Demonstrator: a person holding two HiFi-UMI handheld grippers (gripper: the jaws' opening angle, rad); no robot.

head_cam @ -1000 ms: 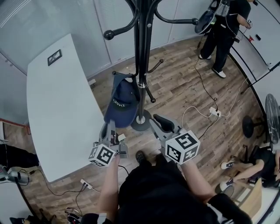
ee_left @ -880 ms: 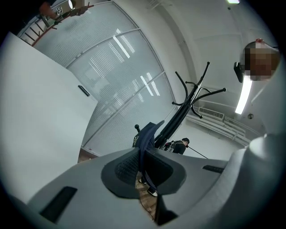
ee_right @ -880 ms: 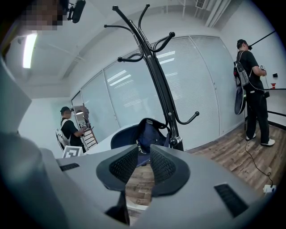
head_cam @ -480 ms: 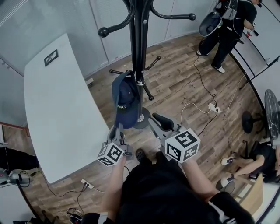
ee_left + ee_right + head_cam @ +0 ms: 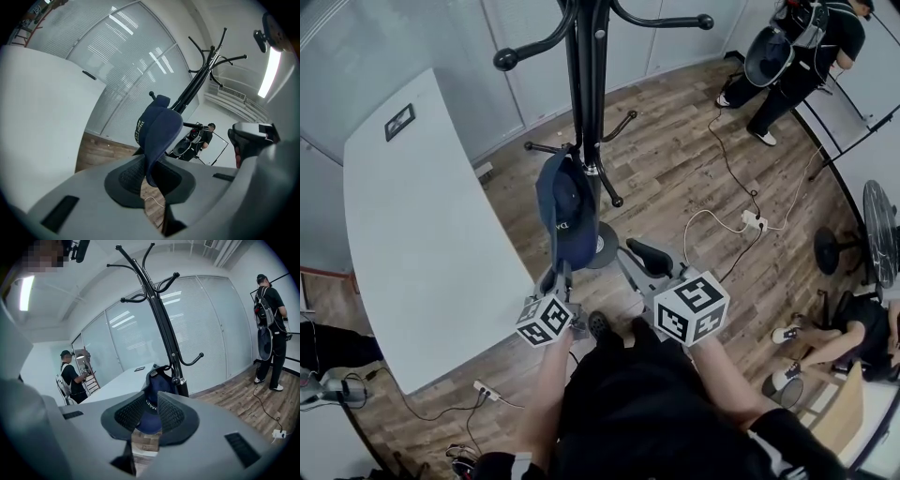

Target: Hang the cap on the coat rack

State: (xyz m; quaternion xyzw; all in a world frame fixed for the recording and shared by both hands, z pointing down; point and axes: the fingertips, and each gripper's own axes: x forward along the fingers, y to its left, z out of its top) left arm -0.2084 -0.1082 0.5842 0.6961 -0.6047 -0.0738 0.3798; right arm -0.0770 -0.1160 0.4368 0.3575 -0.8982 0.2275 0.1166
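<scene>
Navy fabric baseball cap (image 5: 565,211) hangs against the tall black metal coat rack (image 5: 586,94). Its crown is up at 12 o'clock by a short lower peg (image 5: 548,150). Its brim points down to 6 o'clock, pinched flat between the closed jaws of the left hand-held gripper (image 5: 560,278). Over at 3 o'clock of the cap sits the right hand-held gripper (image 5: 635,255), jaws a little apart, nothing in them.

Here's the danger. Whether the back of the cap is truly looped over that peg, I can't make out. If it only leans there, letting go of the brim would likely drop it to the wood plank floor (image 5: 694,178) by the rack's round base (image 5: 602,251). Any tug on the brim back toward the person could also drag the cap off the peg, or rock the slim rack. The idle right hand-held gripper is near the pole too, so a careless swing might knock it.

On writing, there is white stitched lettering across the cap's front, too small and turned to read. The cubes on both grippers carry black-and-white square patterns, no words. A similar square marker (image 5: 398,122) lies on the long white counter (image 5: 422,244) at 9 o'clock.
</scene>
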